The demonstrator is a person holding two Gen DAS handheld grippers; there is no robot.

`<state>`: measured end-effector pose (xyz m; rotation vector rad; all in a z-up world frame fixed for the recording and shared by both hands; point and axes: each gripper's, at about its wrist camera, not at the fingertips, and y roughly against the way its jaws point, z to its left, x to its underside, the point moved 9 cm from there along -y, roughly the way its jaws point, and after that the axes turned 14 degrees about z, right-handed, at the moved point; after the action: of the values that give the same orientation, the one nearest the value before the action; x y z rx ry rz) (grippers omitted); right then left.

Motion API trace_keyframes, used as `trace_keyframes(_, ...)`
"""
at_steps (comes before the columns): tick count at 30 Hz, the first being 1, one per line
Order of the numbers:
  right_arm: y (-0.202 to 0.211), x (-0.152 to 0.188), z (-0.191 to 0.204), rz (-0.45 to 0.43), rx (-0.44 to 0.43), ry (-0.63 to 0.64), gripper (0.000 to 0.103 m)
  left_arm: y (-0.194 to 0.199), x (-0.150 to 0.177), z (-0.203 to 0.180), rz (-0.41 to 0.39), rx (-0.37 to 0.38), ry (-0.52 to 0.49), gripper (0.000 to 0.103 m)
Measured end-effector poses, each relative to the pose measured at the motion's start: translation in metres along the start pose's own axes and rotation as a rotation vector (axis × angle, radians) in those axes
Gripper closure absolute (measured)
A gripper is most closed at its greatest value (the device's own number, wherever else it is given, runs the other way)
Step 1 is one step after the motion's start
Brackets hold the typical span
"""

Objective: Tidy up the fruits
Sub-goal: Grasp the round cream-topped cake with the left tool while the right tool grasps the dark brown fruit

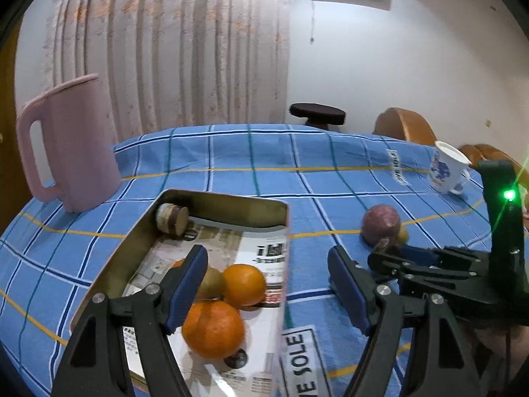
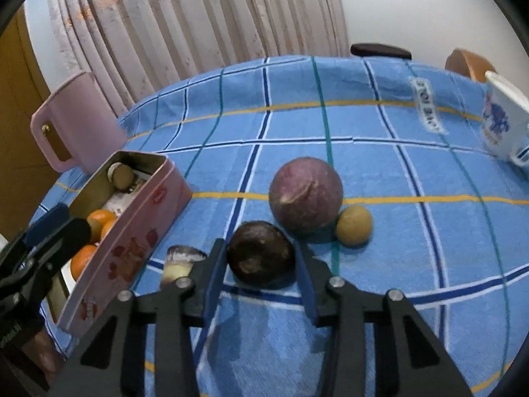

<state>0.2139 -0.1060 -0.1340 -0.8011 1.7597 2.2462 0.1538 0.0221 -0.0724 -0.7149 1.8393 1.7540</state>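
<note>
A pink metal tin [image 1: 211, 198] [image 2: 132, 241] lined with newspaper holds two oranges [image 1: 213, 329], a kiwi [image 1: 211, 281] and a cut root piece [image 1: 172, 220]. My left gripper [image 1: 267, 287] is open, above the tin's near right wall. On the blue checked cloth lie a large purple fruit [image 2: 305, 195] [image 1: 380, 223], a small yellow-brown fruit [image 2: 353, 225], a dark brown fruit [image 2: 261, 253] and a cut root piece [image 2: 180, 261]. My right gripper [image 2: 261, 274] is open, its fingers on either side of the dark brown fruit.
A pink jug [image 1: 69, 142] [image 2: 76, 122] stands at the table's far left behind the tin. A white mug with blue print [image 1: 446, 170] [image 2: 502, 119] stands at the far right. Curtain, stool [image 1: 317, 114] and chairs lie beyond the table.
</note>
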Motion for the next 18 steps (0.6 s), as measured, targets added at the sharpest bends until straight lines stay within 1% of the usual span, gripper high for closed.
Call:
trace_keyframes(2,0.009,0.004,-0.004,-0.020,0.032,0.010,0.060,0.000,0.001,-0.009,0.003,0.010,-0.019,0.027)
trace_keyframes(6,0.026,0.013,-0.025,-0.058,0.134,0.023,0.060,-0.003,0.002,-0.032,0.020,0.025,-0.067,0.027)
trace_keyframes(9,0.033,0.015,-0.040,-0.071,0.161,0.003,0.060,-0.015,0.006,-0.052,0.070,0.038,-0.101,0.027)
trace_keyframes(12,0.036,0.015,-0.048,-0.076,0.150,-0.015,0.060,-0.030,0.010,-0.061,0.118,0.029,-0.118,0.027)
trace_keyframes(13,0.037,0.016,-0.050,-0.077,0.143,-0.019,0.060,-0.033,0.011,-0.065,0.131,0.035,-0.125,0.029)
trace_keyframes(15,0.038,0.015,-0.050,-0.080,0.137,-0.021,0.060,-0.038,0.013,-0.072,0.148,0.036,-0.145,0.043)
trace_keyframes(18,0.038,0.015,-0.050,-0.087,0.134,-0.024,0.060,-0.045,0.014,-0.080,0.173,0.051,-0.153,0.045)
